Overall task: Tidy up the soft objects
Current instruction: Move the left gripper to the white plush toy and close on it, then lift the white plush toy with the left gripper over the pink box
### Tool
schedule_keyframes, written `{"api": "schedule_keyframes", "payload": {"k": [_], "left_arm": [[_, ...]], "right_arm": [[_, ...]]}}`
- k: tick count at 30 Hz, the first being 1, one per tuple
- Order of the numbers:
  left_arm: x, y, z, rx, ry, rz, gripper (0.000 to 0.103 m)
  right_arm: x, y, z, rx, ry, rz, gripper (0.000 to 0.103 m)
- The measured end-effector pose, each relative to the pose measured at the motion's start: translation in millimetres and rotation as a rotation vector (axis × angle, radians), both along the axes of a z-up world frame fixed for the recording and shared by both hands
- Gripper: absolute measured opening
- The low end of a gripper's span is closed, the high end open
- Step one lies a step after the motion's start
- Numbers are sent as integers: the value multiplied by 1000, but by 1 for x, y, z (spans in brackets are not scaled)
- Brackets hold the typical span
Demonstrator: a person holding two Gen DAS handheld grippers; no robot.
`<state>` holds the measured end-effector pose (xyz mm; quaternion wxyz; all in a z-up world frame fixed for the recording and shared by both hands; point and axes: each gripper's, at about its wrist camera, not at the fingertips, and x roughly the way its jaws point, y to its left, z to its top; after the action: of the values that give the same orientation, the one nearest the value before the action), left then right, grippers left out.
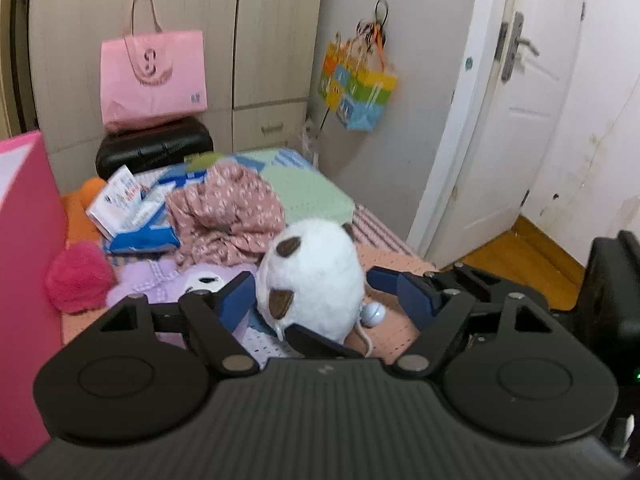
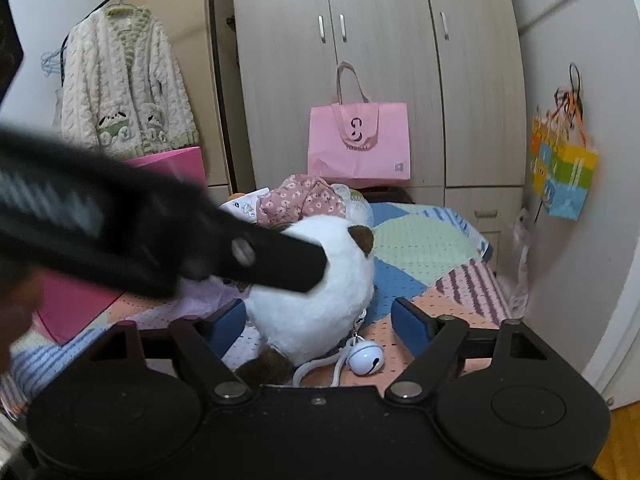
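A white plush toy [image 1: 316, 276] with brown patches lies on the patchwork bed cover [image 1: 308, 196]; it also shows in the right wrist view [image 2: 316, 312]. My left gripper [image 1: 320, 292] is open with the plush between its blue fingers. My right gripper [image 2: 320, 322] is open around the same plush from the near side. A white bell [image 2: 365, 358] on a cord hangs from the plush. A purple plush [image 1: 168, 284], a pink fluffy heart [image 1: 78, 276] and a floral cloth [image 1: 228, 216] lie to the left. The left gripper's body [image 2: 160, 236] crosses the right view, blurred.
A pink box [image 1: 24, 272] stands at the bed's left edge. A blue-white packet [image 1: 136, 216] lies behind the soft things. A pink bag [image 1: 154, 76] sits on a black case [image 1: 154, 146] by the wardrobe. A colourful bag [image 1: 356, 88] hangs near the white door [image 1: 500, 120].
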<state>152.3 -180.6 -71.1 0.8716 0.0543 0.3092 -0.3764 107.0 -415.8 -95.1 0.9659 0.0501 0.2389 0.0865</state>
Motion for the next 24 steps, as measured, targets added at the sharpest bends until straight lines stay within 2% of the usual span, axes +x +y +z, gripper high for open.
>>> {"api": "schedule_keyframes", "payload": {"k": [3,5,8,14,18,24], "left_arm": [[9,-5,-8,17,15,-5,67],[14,-7,-13,25,44,0,64],[12,-6,-15,39,23,14,58],[5,-9,-14,76,-5,32,54],[0,-7,-11,65,5,23,54],[-19,-1,3,54,-28,15,53]], "right_arm": [[4,-1,-4,34,10,30,64],[4,2,-6,18,5,31,62],[2,5,-7,7,-9,27,59],[1,6,-1,-2,-8,9,56],[-4,4,5,1,-13,-4,54],[-20,10,22,-24,-34,-9,54]]}}
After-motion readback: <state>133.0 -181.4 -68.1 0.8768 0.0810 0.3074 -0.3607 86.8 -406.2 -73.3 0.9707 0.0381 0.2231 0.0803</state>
